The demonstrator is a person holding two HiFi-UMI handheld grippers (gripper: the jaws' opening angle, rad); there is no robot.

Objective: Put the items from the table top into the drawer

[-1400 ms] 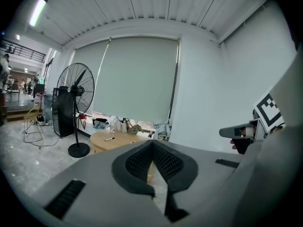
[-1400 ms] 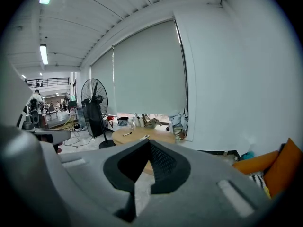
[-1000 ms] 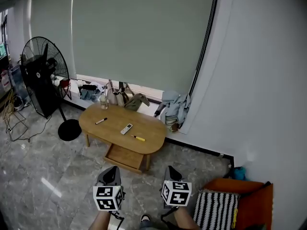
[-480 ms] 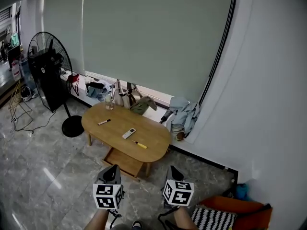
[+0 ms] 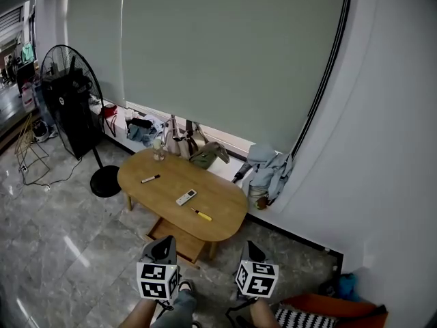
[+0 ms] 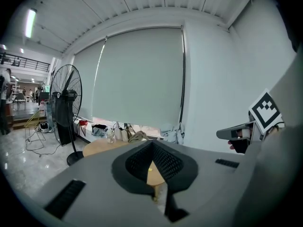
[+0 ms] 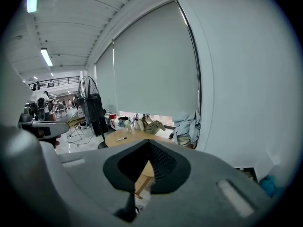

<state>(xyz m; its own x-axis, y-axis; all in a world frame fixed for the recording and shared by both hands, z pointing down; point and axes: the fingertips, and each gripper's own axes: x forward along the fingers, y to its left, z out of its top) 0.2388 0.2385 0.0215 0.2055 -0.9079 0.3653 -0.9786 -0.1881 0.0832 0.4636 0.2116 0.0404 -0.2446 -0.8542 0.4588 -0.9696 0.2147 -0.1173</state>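
The left gripper [image 5: 161,243] and right gripper [image 5: 251,247] both have their jaws closed, empty. A marker [image 5: 150,179], a remote [image 5: 186,197] and a yellow pen [image 5: 201,215] lie apart on the oval tabletop [image 5: 222,200].

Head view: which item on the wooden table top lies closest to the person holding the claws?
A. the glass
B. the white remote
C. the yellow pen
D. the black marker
C: the yellow pen lies by the near edge of the table, with the remote behind it, the marker farther back and the glass at the far edge.
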